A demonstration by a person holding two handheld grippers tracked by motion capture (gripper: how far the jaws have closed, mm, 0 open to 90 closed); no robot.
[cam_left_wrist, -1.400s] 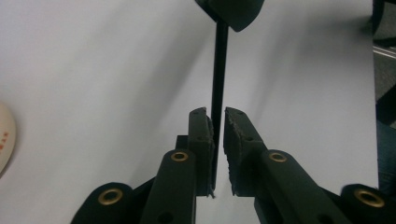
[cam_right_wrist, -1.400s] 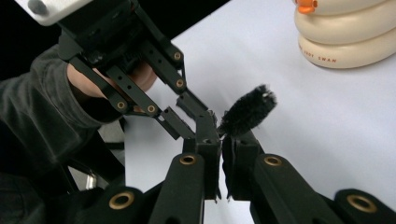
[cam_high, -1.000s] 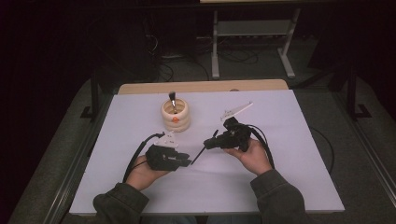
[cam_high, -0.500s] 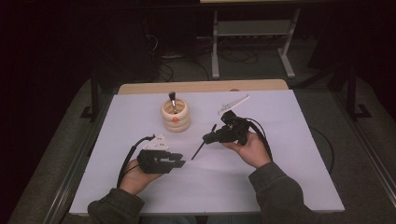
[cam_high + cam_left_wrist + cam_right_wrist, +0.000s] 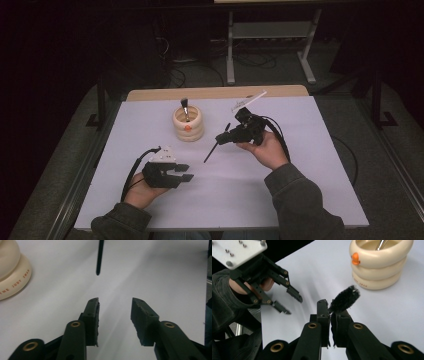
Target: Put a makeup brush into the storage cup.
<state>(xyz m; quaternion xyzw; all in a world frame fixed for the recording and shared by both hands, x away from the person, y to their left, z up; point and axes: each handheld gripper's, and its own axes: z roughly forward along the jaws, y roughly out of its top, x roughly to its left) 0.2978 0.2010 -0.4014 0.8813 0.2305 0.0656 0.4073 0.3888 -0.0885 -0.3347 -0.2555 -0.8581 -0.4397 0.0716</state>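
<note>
Right of centre in the high view, the right tongs [image 5: 223,138] are clenched on a black makeup brush [image 5: 216,145], gripped near its bristle head with the thin handle slanting down-left above the white counter [image 5: 310,170]. The left tongs [image 5: 184,172], lower left of centre, stand released with nothing between the jaws. A cream ringed holder [image 5: 188,123] stands up-left of the brush, a second brush [image 5: 184,107] upright in it.

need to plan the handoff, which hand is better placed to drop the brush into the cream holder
Right. The right gripper is already shut on the brush, beside the cream holder. The left gripper is open, holds nothing and sits farther back.
</note>
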